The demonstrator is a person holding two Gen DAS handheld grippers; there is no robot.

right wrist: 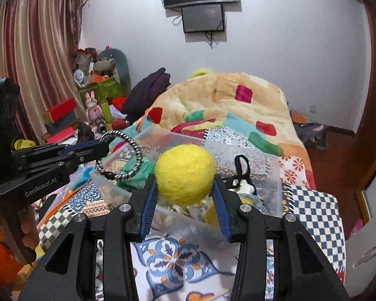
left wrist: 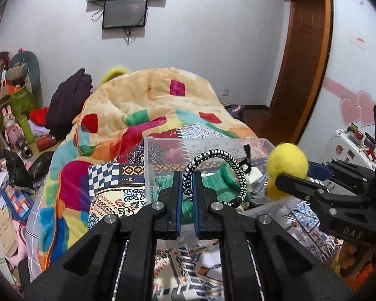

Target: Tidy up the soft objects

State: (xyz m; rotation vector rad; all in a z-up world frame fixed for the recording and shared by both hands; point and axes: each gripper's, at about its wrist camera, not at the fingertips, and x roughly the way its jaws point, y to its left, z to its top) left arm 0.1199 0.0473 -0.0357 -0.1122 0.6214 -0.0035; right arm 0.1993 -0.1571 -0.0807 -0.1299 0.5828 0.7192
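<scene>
Holding a braided cord loop (left wrist: 214,173) pinched in the left hand-held gripper (left wrist: 188,188) and a yellow felt ball (right wrist: 185,174) squeezed in the right hand-held gripper (right wrist: 185,200), the person is hovering both over the clear bin (left wrist: 208,143) on the bed; lowering inside the rim before releasing seems wise.

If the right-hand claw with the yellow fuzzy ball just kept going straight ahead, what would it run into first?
Probably the clear plastic bin. The right gripper, shut on the yellow ball, points across the bin's open top, so the far wall or the things inside, such as the green knit cloth, come first. Depth is hard to judge.
</scene>
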